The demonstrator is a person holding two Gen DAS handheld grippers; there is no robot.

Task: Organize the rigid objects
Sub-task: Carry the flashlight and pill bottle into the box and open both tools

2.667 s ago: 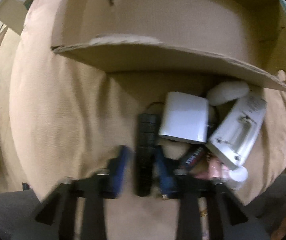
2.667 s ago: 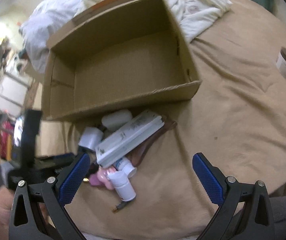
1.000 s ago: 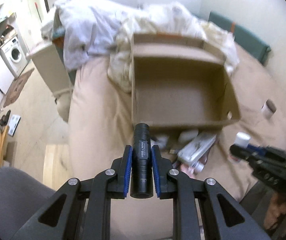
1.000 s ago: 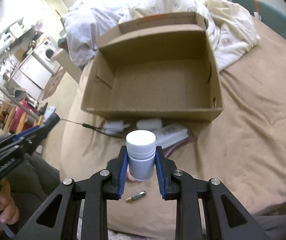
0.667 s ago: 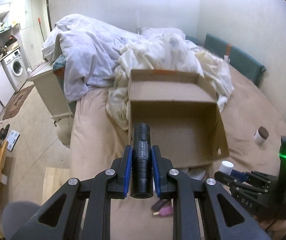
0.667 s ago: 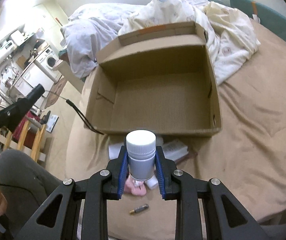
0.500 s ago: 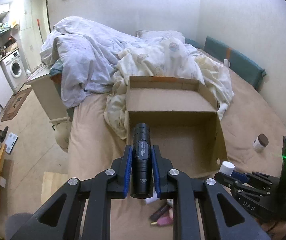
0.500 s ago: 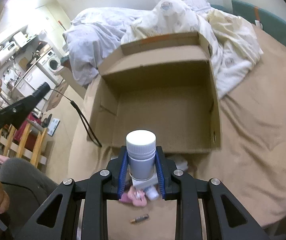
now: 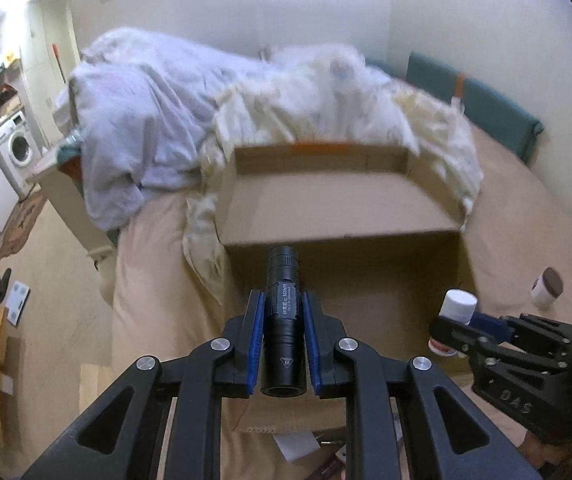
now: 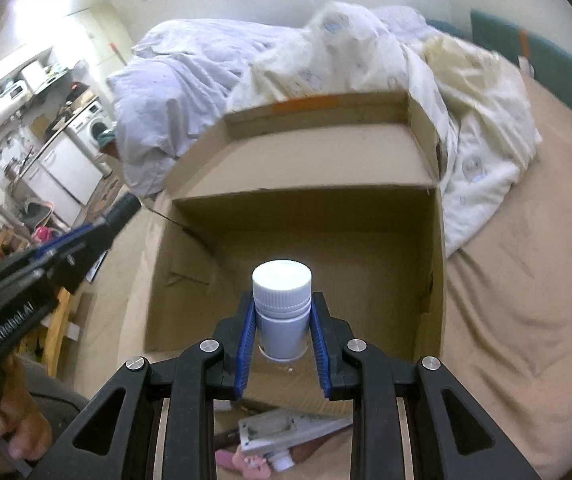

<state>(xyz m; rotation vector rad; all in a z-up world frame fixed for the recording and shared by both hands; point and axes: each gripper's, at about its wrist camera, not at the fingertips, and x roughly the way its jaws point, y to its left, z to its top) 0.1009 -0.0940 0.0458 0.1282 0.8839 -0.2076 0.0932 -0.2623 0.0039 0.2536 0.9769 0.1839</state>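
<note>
My left gripper [image 9: 284, 312] is shut on a black flashlight [image 9: 283, 316] and holds it above the near side of an open cardboard box [image 9: 337, 208] on the bed. My right gripper [image 10: 282, 320] is shut on a white pill bottle [image 10: 282, 304] with a white cap and holds it over the same box [image 10: 309, 248], whose floor looks bare. The right gripper with the bottle [image 9: 455, 312] shows at the lower right of the left wrist view. The left gripper with the flashlight [image 10: 122, 210] shows at the left of the right wrist view.
Loose items lie on the tan bed cover in front of the box: a white flat device [image 10: 286, 428], a pink object [image 10: 246, 464] and a white piece [image 9: 295, 444]. A brown-lidded jar [image 9: 545, 288] stands to the box's right. Rumpled bedding [image 9: 158, 128] lies behind the box.
Both grippers have closed on their objects, lifted them from the pile and moved forward over the box. The box now fills more of both views.
</note>
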